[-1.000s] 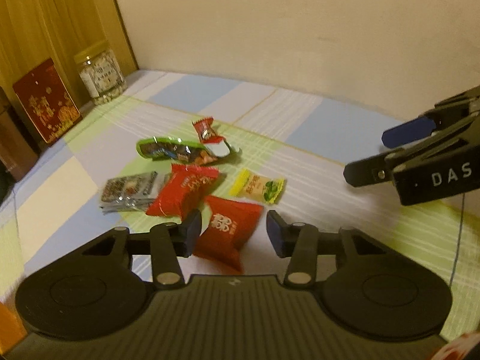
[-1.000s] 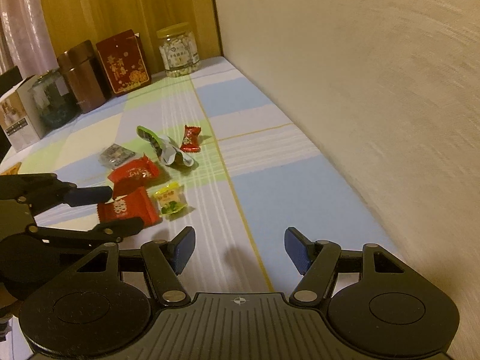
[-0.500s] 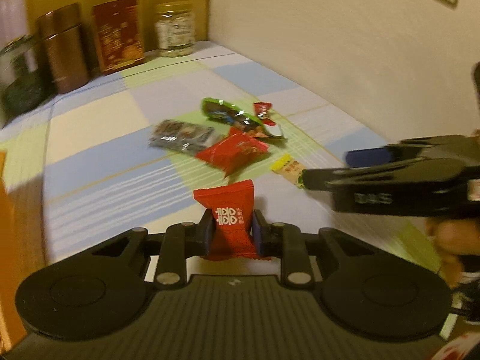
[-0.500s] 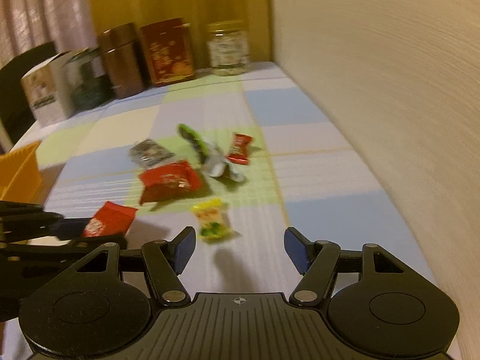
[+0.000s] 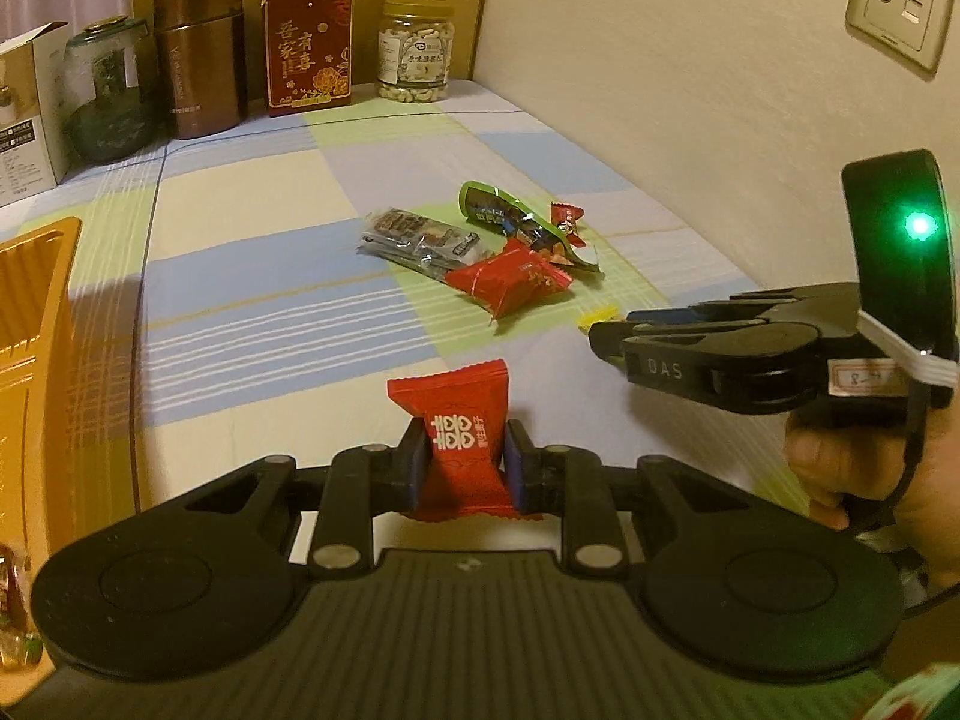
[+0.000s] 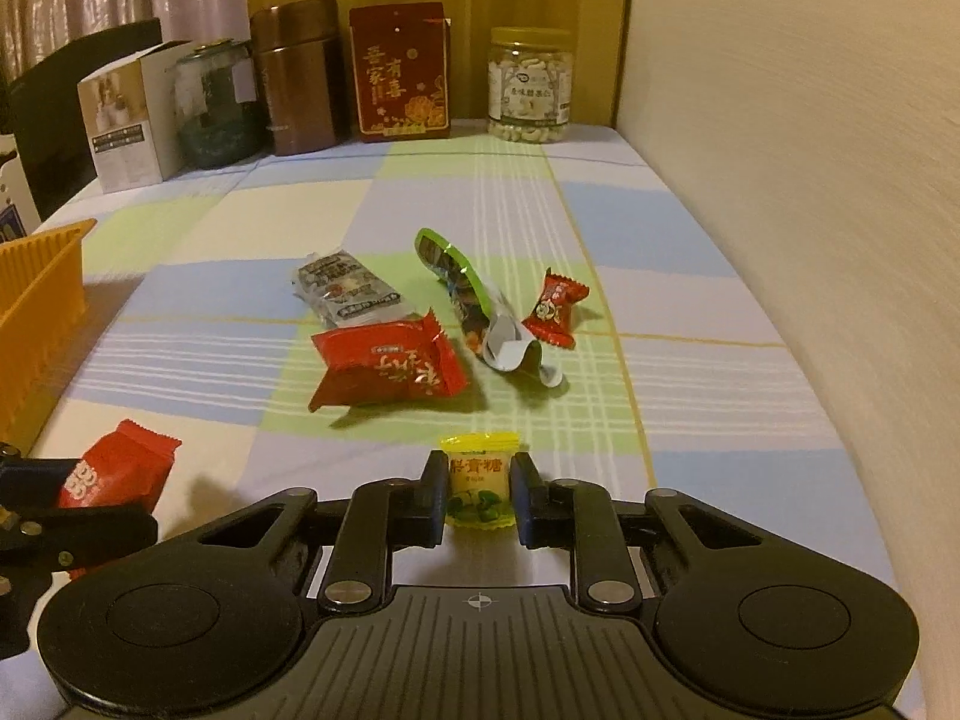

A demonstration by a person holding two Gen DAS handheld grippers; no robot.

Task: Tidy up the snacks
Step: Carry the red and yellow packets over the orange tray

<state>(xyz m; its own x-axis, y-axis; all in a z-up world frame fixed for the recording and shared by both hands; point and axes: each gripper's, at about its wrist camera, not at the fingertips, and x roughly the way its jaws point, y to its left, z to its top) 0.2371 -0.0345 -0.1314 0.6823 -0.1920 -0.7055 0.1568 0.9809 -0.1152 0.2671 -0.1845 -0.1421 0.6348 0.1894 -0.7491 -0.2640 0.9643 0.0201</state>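
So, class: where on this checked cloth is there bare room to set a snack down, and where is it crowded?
Free: the wide strip between the orange tray and the silver packet, and the band between the snack pile and the back-row cashew jar. Crowded: the middle, where the large red packet, green wrapper and small red candy cluster.

orange tray (image 5: 36, 324) cropped, yellow candy (image 5: 597, 317) mostly hidden

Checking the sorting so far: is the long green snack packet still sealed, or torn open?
Torn open. The long green snack packet lies on the checked cloth with its near end split, silver lining curling outward.
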